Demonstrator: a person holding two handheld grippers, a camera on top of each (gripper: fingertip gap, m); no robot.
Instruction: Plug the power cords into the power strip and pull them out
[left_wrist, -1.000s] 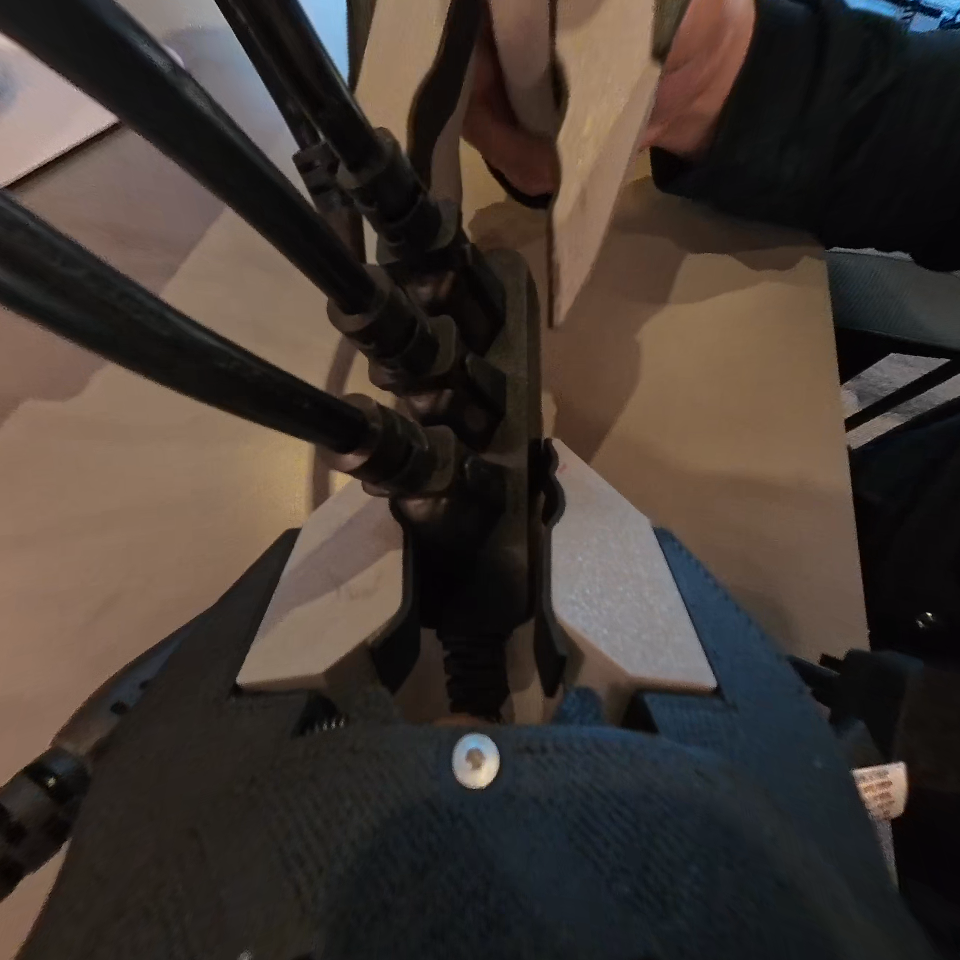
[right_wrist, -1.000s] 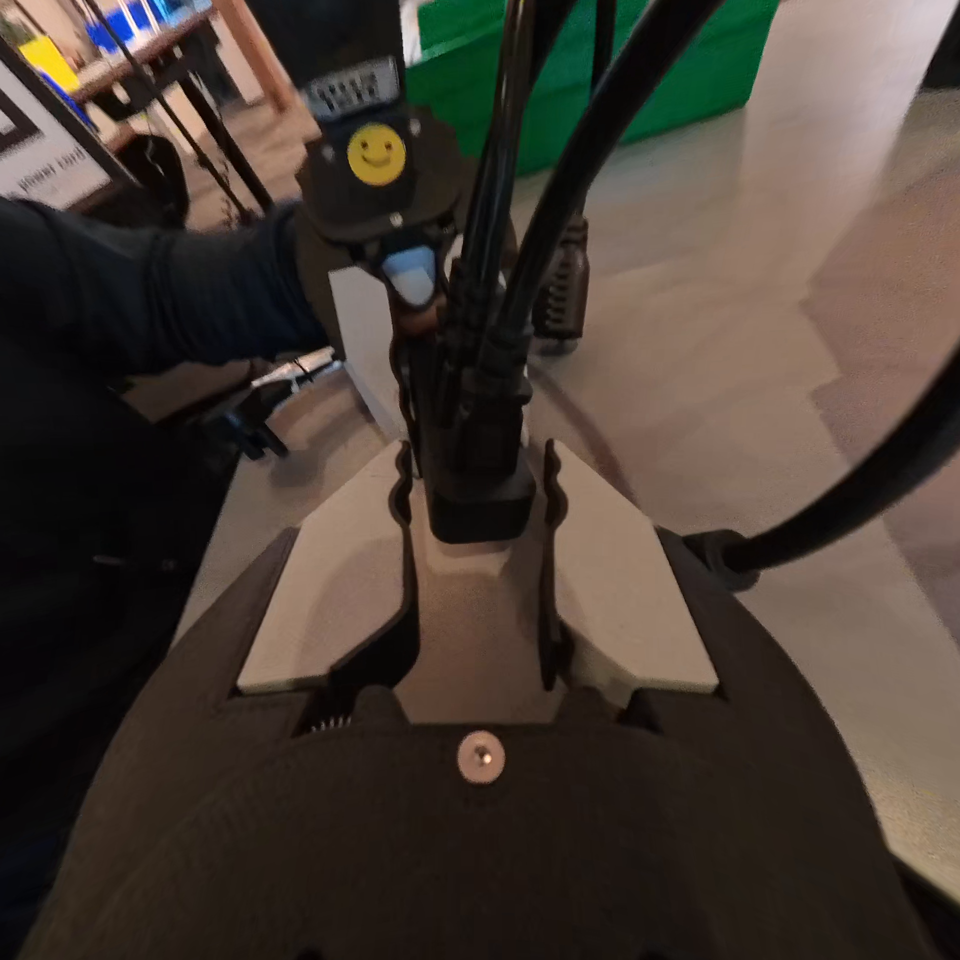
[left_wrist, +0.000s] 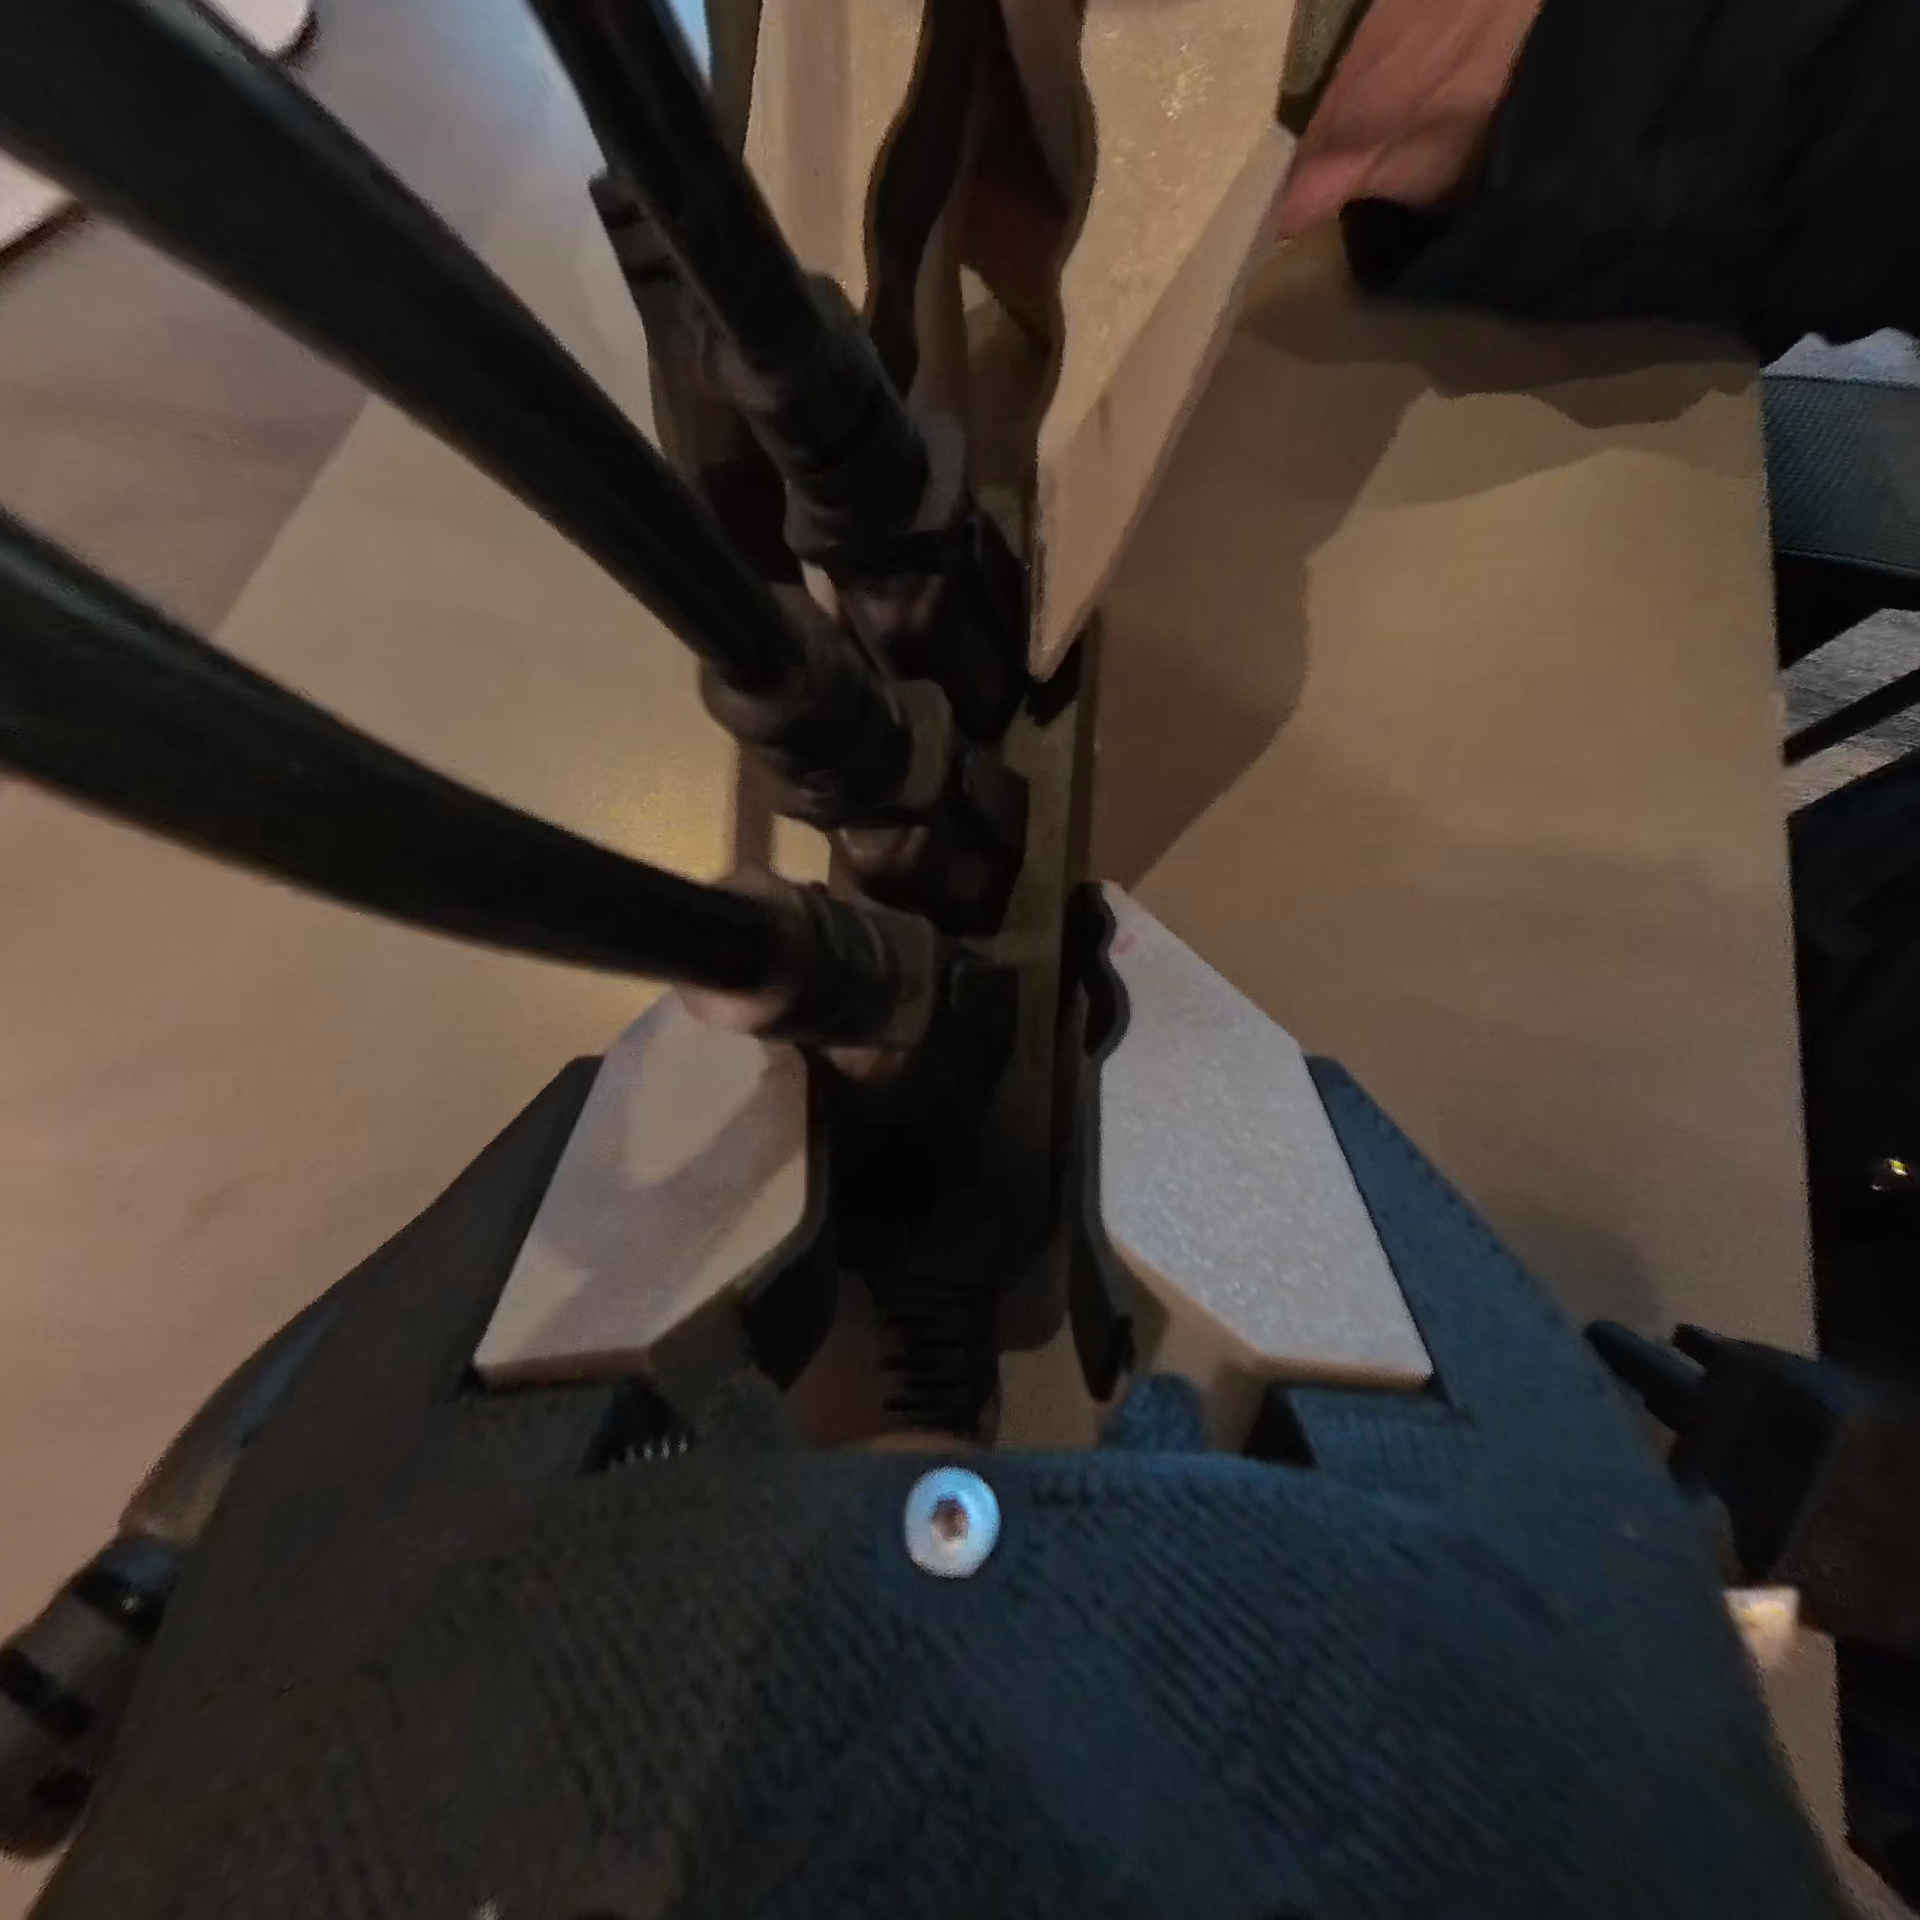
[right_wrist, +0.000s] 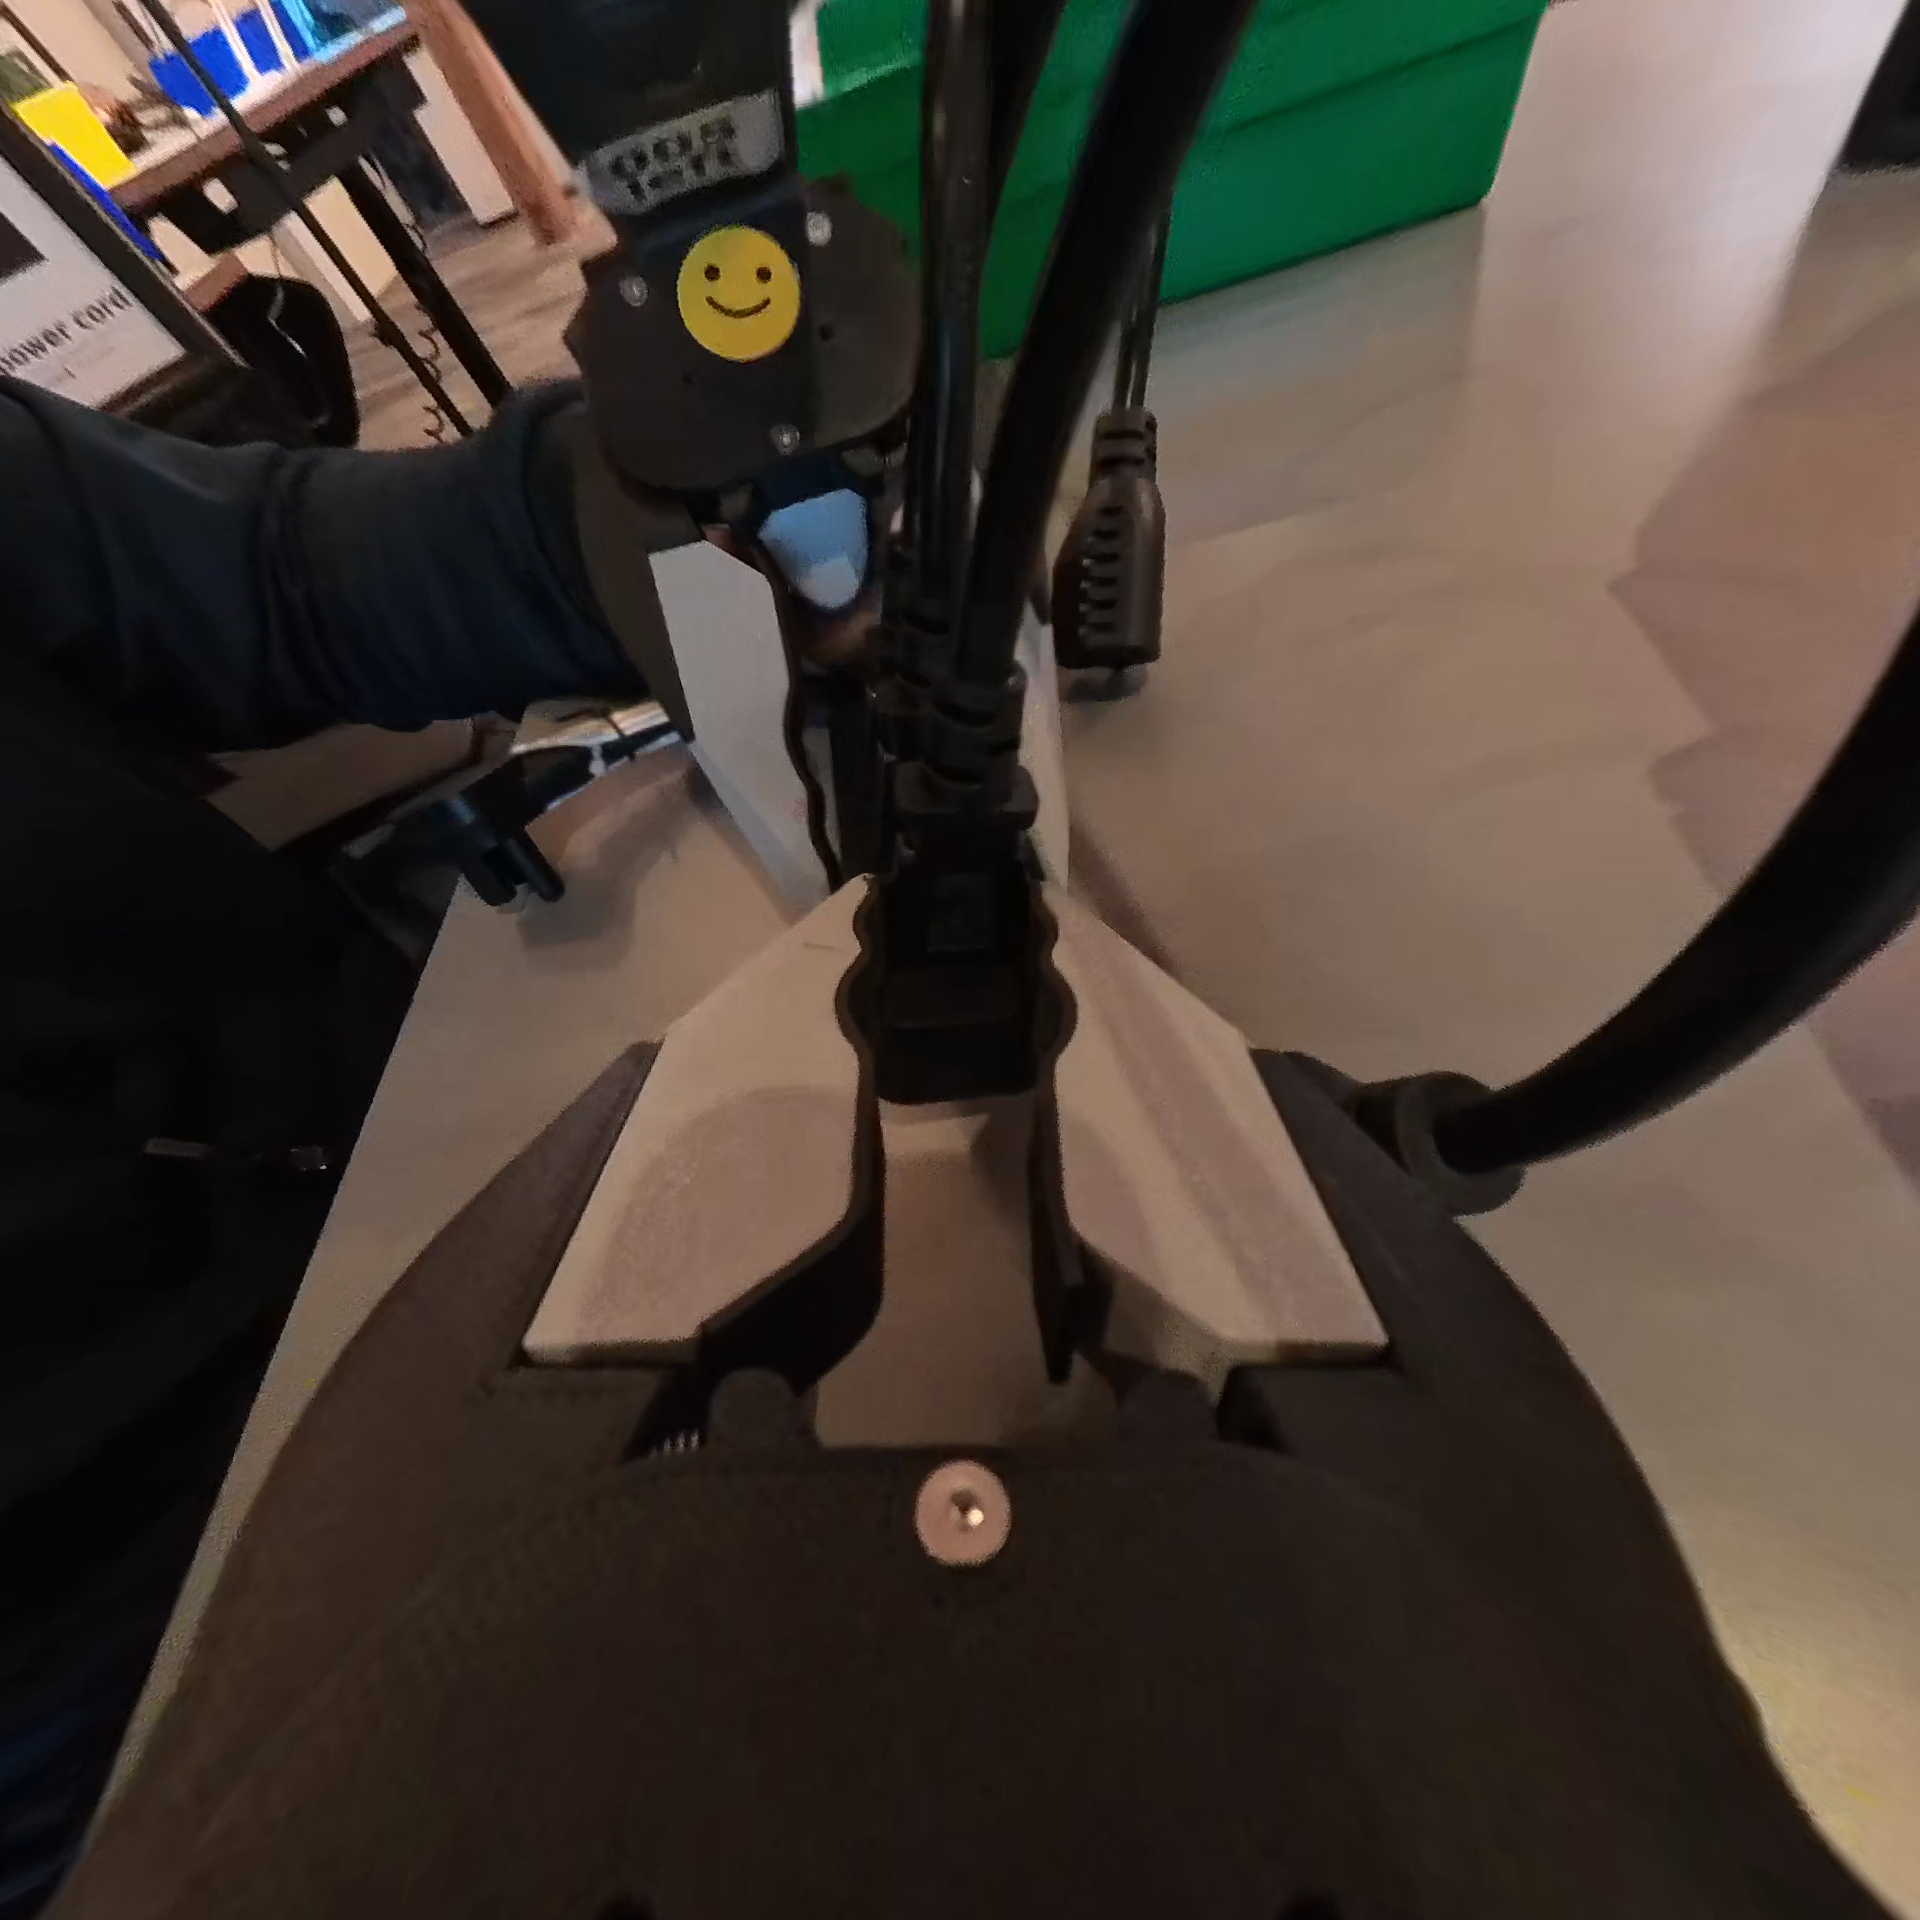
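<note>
Left claw (left_wrist: 940, 1049): I have it clamped on the end of the black power strip (left_wrist: 1044, 935), which stands on edge between my two pale fingers. I judge this is to brace the strip so it cannot follow when a plug is pulled.

Right claw (right_wrist: 956, 997): closed on the nearest black plug (right_wrist: 951, 935), both wavy pads pressed against its sides. It grips the plug body, not the cable, which I think spares the cable from strain.

Power strip: held just above the pale worktop (left_wrist: 1403, 831), sockets facing my left, with three plugs seated in a row along it.

Cords: thick black cables (left_wrist: 364, 790) fan out from the strip towards the upper left in the left view; in the right view they rise straight up from the row of plugs.

Spare plug: another black plug (right_wrist: 1107, 561) hangs loose beyond the strip, near the worktop, not in any socket.

Step in hand: I read this as the start of pulling out the end plug.

Risk: the pull should run straight out from the socket face; a sideways tug could twist the strip in my left claw.

Background: a green bin (right_wrist: 1299, 125) sits well behind.
</note>
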